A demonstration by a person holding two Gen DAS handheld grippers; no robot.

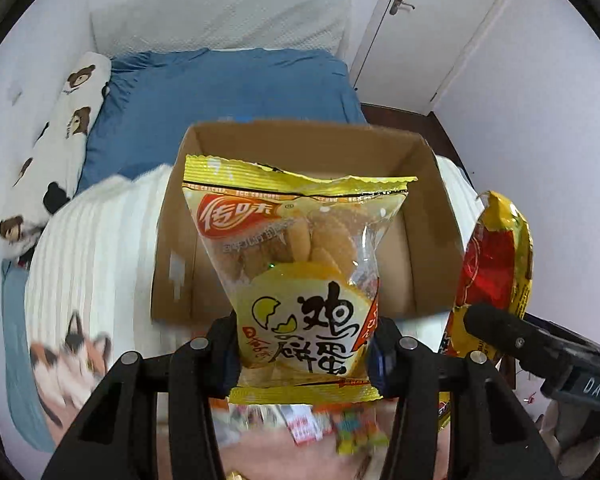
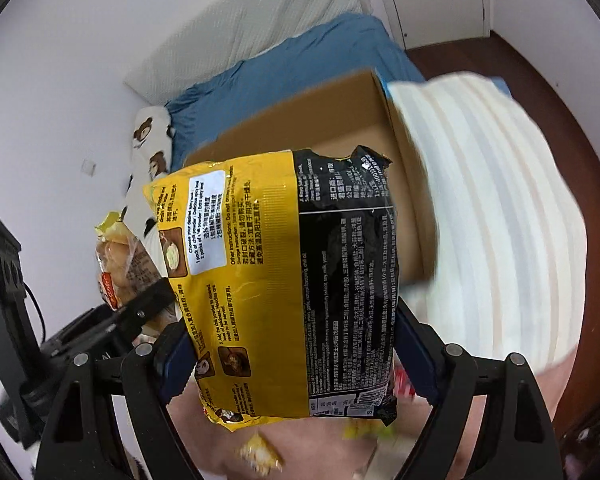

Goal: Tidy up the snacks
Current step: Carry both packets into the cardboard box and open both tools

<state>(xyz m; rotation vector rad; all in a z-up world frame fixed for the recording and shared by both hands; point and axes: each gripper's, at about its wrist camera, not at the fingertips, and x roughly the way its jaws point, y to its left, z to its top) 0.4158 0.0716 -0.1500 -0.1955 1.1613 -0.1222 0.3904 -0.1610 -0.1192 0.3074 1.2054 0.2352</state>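
Left wrist view: the bed [image 1: 228,84] fills most of the frame, with a blue cover, a white ribbed blanket [image 1: 100,232] across its near part and a long bear-print pillow [image 1: 56,128] along the left wall. On the blanket sits an open cardboard box [image 1: 428,216], its inside bare where it shows. In front of the box, the left gripper [image 1: 304,348] is clamped narrowly on the lower part of a yellow egg cracker packet [image 1: 296,256], which stands upright between the jaws with its crimped top toward the box. To the right, the right gripper's finger [image 1: 496,324] crosses a yellow and red noodle pack [image 1: 496,256] seen edge-on. Below the left gripper lie small loose snacks [image 1: 324,428] (blurred, so I cannot tell what they are).

In the right wrist view, the same box [image 2: 340,120] and blanket [image 2: 492,200] lie behind the noodle pack [image 2: 292,288], whose printed back, yellow on the left and black on the right, faces the camera. The right gripper [image 2: 292,360] holds it with jaws set wide, pressing both side edges. At left, the cracker packet [image 2: 120,256] shows in the left gripper's finger [image 2: 148,300].
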